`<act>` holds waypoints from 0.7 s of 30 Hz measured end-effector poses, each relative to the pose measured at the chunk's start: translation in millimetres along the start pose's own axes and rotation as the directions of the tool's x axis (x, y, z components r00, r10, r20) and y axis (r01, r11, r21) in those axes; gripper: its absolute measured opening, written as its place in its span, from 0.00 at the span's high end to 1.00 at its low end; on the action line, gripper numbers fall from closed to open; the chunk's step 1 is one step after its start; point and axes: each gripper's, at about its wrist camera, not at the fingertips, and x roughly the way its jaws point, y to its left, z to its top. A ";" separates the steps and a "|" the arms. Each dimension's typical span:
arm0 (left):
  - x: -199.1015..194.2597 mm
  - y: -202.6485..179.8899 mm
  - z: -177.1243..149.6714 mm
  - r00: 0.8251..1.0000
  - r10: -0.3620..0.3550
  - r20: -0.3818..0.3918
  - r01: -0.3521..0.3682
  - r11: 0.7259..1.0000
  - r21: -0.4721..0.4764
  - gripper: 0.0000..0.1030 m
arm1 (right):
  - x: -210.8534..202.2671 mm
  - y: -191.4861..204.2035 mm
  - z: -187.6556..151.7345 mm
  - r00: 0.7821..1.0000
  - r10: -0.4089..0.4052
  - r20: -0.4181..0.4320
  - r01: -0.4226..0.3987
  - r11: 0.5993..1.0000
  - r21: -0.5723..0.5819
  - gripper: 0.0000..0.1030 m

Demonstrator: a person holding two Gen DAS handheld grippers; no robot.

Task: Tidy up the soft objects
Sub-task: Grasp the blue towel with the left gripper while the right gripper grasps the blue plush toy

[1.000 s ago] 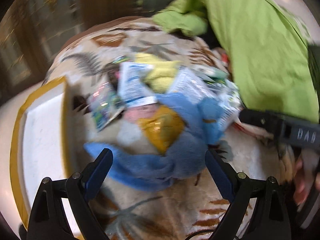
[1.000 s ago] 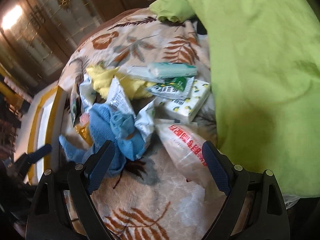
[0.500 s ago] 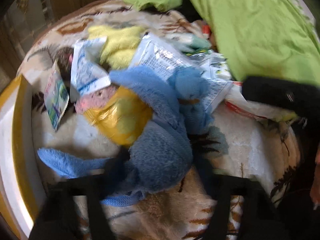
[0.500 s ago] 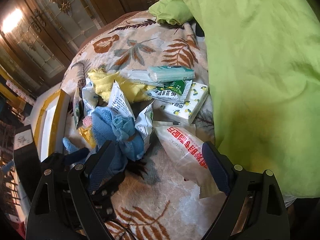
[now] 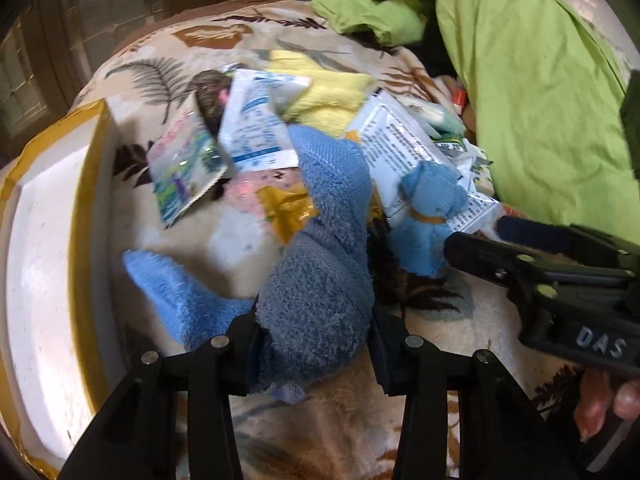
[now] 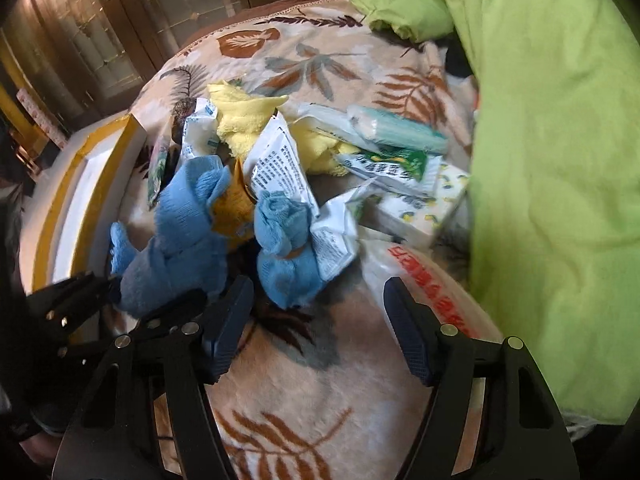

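Note:
A big blue towel (image 5: 332, 184) lies crumpled on the leaf-print blanket (image 6: 320, 400). My left gripper (image 5: 316, 332) is closing on the towel's near bunched end, and both pads press into the pile. In the right wrist view the same towel (image 6: 180, 216) and the left gripper (image 6: 100, 292) sit at the lower left. A small blue cloth (image 6: 284, 240) tied with a tan band rests just beyond my right gripper (image 6: 316, 312). That gripper's jaws are narrowing with only blanket between them. A yellow towel (image 5: 324, 92) lies further back among packets.
A white tray with a yellow rim (image 5: 40, 240) stands at the left. Printed packets (image 5: 400, 140), tissue packs (image 6: 416, 208) and a bag with red lettering (image 6: 420, 276) are heaped around the cloths. Green bedding (image 6: 540, 160) fills the right side. A person's hand (image 5: 600, 408) holds the right gripper.
My left gripper has come down and closed from wide open onto the blue towel's near end. The right gripper has moved left toward the small blue cloth and its jaws have narrowed.

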 end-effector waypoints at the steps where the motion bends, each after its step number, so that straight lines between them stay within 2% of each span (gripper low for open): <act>1: -0.8 2.7 -0.1 1.000 0.004 0.001 -0.004 1.000 -0.007 0.57 | 3.3 -0.1 1.3 1.000 0.018 -0.011 -0.018 1.000 0.011 0.33; 3: 2.5 4.1 0.5 1.000 0.005 -0.003 -0.005 1.000 -0.015 0.57 | 8.0 3.3 2.5 0.999 0.038 -0.019 -0.038 0.999 0.021 0.33; 8: 8.6 -0.9 3.6 1.000 0.006 -0.010 -0.006 1.000 -0.019 0.57 | 20.0 13.1 8.5 1.000 0.025 -0.019 -0.025 1.000 0.000 0.33; 12: 9.4 -1.6 4.1 1.000 0.003 -0.015 -0.003 1.000 -0.026 0.57 | 28.7 11.8 8.5 0.999 0.039 -0.029 -0.040 0.999 -0.025 0.60; 15: 7.7 -1.9 4.1 1.000 0.003 -0.009 -0.004 1.000 -0.031 0.57 | 34.8 1.7 4.1 0.997 0.062 -0.040 -0.062 0.998 -0.009 0.66; 18: -1.5 -1.9 4.1 1.000 0.004 0.004 -0.004 0.999 -0.036 0.57 | 26.2 -3.3 1.9 0.992 0.120 -0.046 -0.120 0.993 0.015 0.79; 21: -16.9 -1.7 5.2 0.999 0.003 0.038 -0.001 0.999 -0.034 0.57 | 9.6 -7.1 -2.4 0.983 0.181 -0.038 -0.180 0.983 0.039 0.79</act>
